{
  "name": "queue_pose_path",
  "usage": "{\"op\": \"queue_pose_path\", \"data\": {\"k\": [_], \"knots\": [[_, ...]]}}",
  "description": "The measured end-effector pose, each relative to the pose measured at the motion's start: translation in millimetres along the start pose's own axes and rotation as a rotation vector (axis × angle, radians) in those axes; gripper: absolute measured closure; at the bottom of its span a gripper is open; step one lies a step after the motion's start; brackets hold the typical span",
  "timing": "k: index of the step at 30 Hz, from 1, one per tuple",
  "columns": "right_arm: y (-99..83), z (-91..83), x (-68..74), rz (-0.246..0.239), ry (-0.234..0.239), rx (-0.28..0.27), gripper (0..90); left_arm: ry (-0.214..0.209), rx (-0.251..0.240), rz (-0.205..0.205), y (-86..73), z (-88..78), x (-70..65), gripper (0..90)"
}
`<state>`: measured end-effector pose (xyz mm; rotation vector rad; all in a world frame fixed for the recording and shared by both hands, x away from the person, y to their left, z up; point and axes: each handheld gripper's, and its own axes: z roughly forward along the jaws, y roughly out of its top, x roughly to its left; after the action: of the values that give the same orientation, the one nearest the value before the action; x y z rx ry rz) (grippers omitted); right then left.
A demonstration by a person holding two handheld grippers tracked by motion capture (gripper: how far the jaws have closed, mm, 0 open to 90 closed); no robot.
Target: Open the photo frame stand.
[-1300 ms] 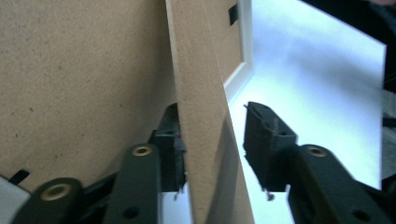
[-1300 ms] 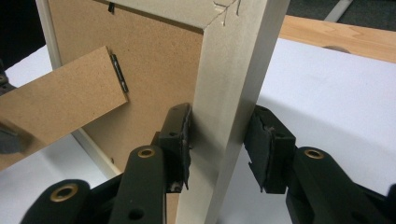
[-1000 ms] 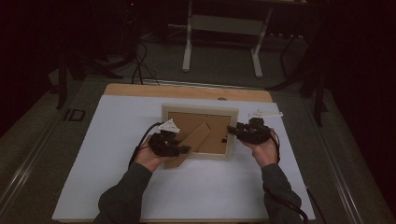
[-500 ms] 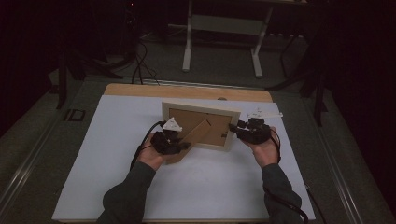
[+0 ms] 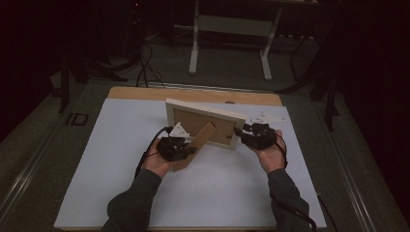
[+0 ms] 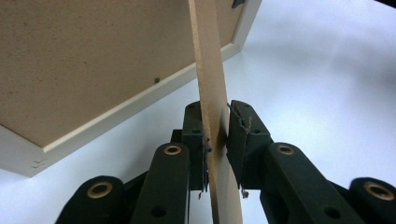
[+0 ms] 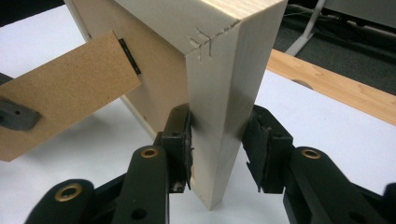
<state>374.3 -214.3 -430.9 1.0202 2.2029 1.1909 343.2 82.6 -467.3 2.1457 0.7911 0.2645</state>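
Cream wooden picture frame (image 5: 205, 123) with a brown fibreboard back stands tilted near the middle of the white table sheet (image 5: 111, 164), its back turned toward the person. From that back a brown fibreboard easel stand (image 5: 196, 145) swings out toward the left hand. The left gripper (image 5: 180, 151) has just been closing its jaws, and in the left gripper view its pads sit against both faces of the thin stand (image 6: 212, 116), pinching it. The right gripper (image 5: 244, 134) clamps the frame's right-hand edge; in the right gripper view its jaws hug the pale wooden corner (image 7: 224, 121) on either side. A light wooden table edge (image 5: 145, 93) shows beyond the sheet.
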Motion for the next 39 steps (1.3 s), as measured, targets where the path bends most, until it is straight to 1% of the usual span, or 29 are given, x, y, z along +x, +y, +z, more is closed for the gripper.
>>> {"op": "queue_pose_path", "data": {"k": [5,6,7,9,10,12,14,24,39], "knots": [[-1.2,-1.5,-0.3,-0.006,0.018,-0.002,62.1,0.001,-0.007,0.006,-3.8,-0.3,-3.7,77.9],[-2.0,-2.1,-0.8,-0.009,0.028,-0.005,62.1,0.001,-0.007,0.006,-3.8,-0.3,-3.7,77.9],[-2.0,-2.1,-0.8,-0.009,0.028,-0.005,61.8,0.006,-0.004,0.016,-6.1,-0.6,-5.6,77.9],[-6.8,-2.8,-2.7,0.019,0.072,-0.019,59.6,0.010,-0.008,0.017,-8.4,-0.3,-6.9,78.0],[-6.8,-2.8,-2.7,0.019,0.072,-0.019,59.6,0.010,-0.005,0.019,-9.2,-0.5,-7.2,78.0],[-9.0,-2.7,-3.9,0.035,0.091,-0.025,58.8,0.014,-0.009,0.022,-10.8,-0.2,-8.7,78.0],[-10.5,-2.2,-4.2,0.037,0.101,-0.027,58.4,0.012,-0.006,0.028,-11.6,-0.9,-10.1,78.0],[-12.6,-3.2,-0.5,0.021,0.115,-0.021,57.7,0.011,-0.011,0.029,-17.9,-0.8,-14.8,78.4],[-17.6,-6.9,6.3,0.000,0.121,-0.024,56.5,0.018,0.004,0.044,-26.3,0.7,-20.5,79.1]]}}
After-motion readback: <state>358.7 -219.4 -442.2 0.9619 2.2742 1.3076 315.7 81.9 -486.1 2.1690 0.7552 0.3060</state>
